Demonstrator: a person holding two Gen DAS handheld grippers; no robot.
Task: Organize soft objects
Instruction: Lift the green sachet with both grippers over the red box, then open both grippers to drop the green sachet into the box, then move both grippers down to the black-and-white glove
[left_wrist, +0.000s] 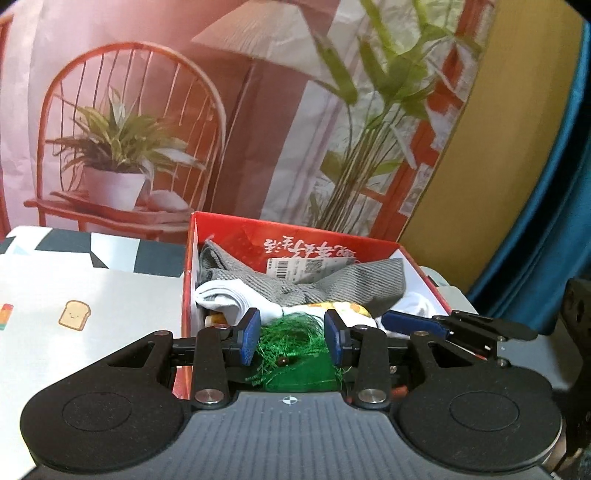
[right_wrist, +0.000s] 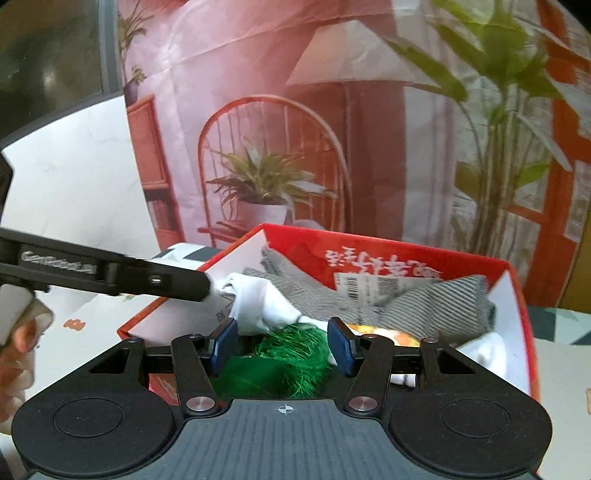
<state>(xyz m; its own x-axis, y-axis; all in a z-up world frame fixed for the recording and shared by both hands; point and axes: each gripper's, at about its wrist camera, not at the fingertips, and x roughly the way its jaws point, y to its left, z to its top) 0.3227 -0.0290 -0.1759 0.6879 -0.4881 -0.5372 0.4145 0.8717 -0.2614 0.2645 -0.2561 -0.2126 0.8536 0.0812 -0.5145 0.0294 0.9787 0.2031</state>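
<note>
A red cardboard box (left_wrist: 190, 266) (right_wrist: 524, 295) holds soft things: a grey knitted cloth (left_wrist: 332, 284) (right_wrist: 436, 299), a white sock (left_wrist: 229, 302) (right_wrist: 258, 299), a yellow patterned item (left_wrist: 347, 308) (right_wrist: 388, 336) and a green fringed mesh piece (left_wrist: 291, 354) (right_wrist: 284, 362). My left gripper (left_wrist: 291, 338) is open, its blue pads either side of the green piece over the box's near end. My right gripper (right_wrist: 282, 343) is open too, its pads flanking the same green piece. The other gripper shows at the right of the left wrist view (left_wrist: 461, 328) and at the left of the right wrist view (right_wrist: 110, 273).
The box stands on a table with a patterned cloth (left_wrist: 74, 295). A printed backdrop (left_wrist: 184, 110) of a chair, lamp and plants hangs right behind it. A blue curtain (left_wrist: 546, 184) hangs at the far right. A hand (right_wrist: 18, 343) holds the left gripper.
</note>
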